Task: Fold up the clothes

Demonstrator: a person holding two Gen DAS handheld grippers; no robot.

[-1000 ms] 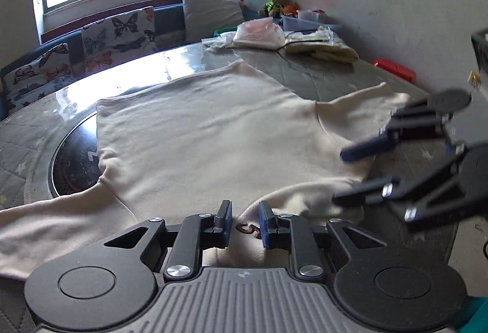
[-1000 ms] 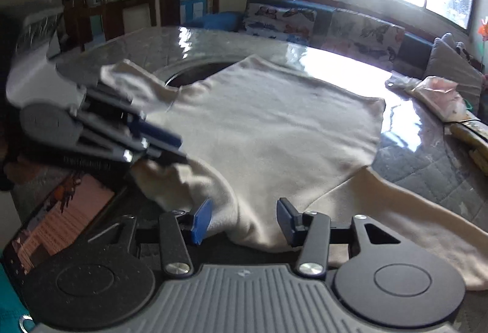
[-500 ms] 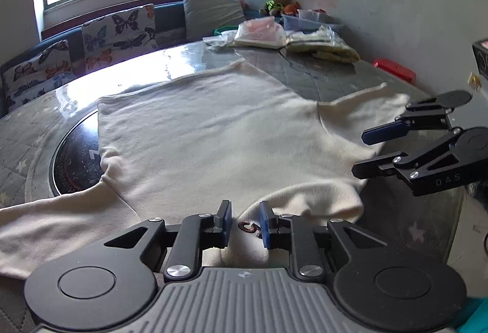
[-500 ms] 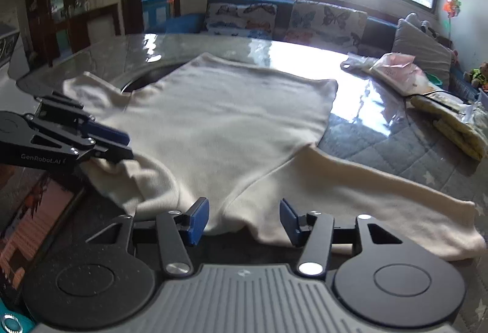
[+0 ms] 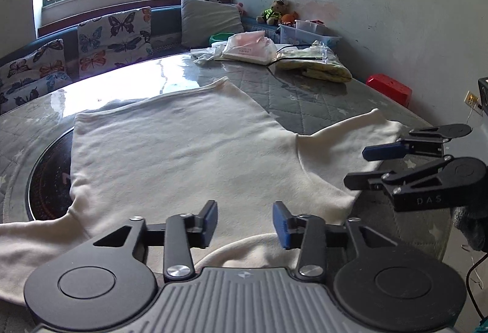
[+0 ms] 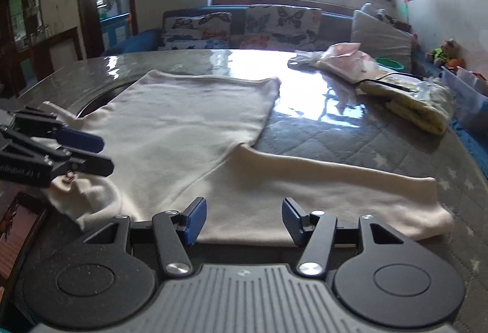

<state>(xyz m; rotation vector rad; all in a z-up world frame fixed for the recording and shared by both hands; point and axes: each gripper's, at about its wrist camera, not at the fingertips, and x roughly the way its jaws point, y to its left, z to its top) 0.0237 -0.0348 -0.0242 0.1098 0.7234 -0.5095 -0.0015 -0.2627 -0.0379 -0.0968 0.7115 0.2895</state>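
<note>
Left gripper (image 5: 245,218) jaws just spread, holding nothing, right gripper (image 6: 242,218) jaws just opening, empty, one cream sweater (image 5: 183,156) flat on bench (image 5: 305,107)

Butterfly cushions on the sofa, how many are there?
3 in the left wrist view: one upright butterfly cushion under the window, one further left, and one lying below it. More may be hidden behind the table.
</note>
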